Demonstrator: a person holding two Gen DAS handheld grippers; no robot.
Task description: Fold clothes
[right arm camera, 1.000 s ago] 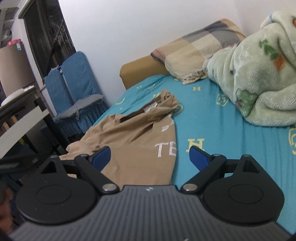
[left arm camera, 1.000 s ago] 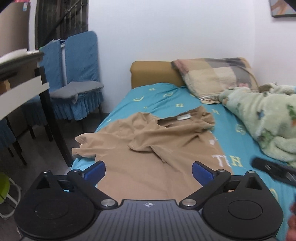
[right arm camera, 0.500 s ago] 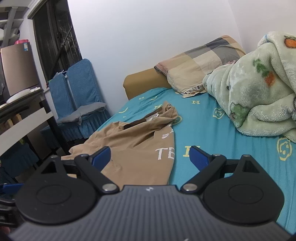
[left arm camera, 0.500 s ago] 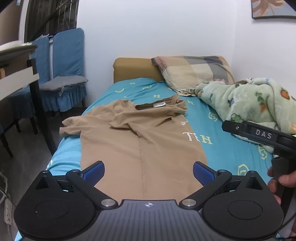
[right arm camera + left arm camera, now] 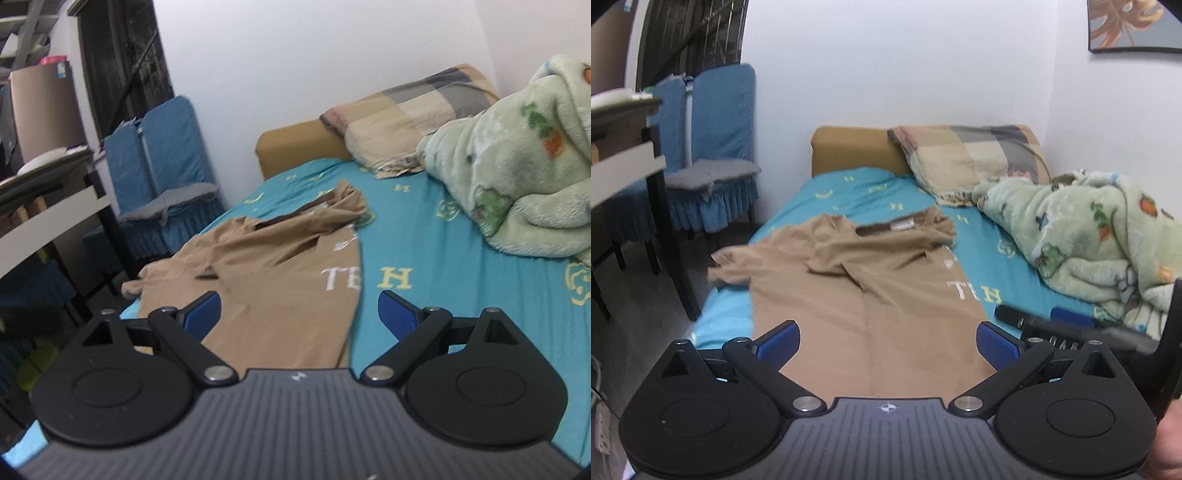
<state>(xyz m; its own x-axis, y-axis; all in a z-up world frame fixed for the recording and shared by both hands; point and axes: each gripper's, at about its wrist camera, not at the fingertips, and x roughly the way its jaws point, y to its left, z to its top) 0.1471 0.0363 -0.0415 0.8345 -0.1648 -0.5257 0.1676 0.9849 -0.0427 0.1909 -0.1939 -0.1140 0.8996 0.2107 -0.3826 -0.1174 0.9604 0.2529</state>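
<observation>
A tan T-shirt (image 5: 871, 295) lies spread on the teal bed sheet (image 5: 1015, 273), collar towards the headboard, one sleeve hanging over the left edge and the right side folded in, with white letters showing. It also shows in the right wrist view (image 5: 273, 280). My left gripper (image 5: 888, 343) is open and empty, held over the shirt's lower part. My right gripper (image 5: 299, 314) is open and empty over the shirt's lower right edge. The right gripper also shows in the left wrist view (image 5: 1052, 317), low at the shirt's right side.
A green fleece blanket (image 5: 1100, 236) is heaped on the bed's right side. A plaid pillow (image 5: 971, 155) leans on the tan headboard (image 5: 849, 151). Blue-covered chairs (image 5: 713, 147) and a desk (image 5: 624, 147) stand left of the bed.
Both grippers have moved closer to the shirt's lower part. The right gripper has dropped lower beside the shirt in the left wrist view. Both stay open.
</observation>
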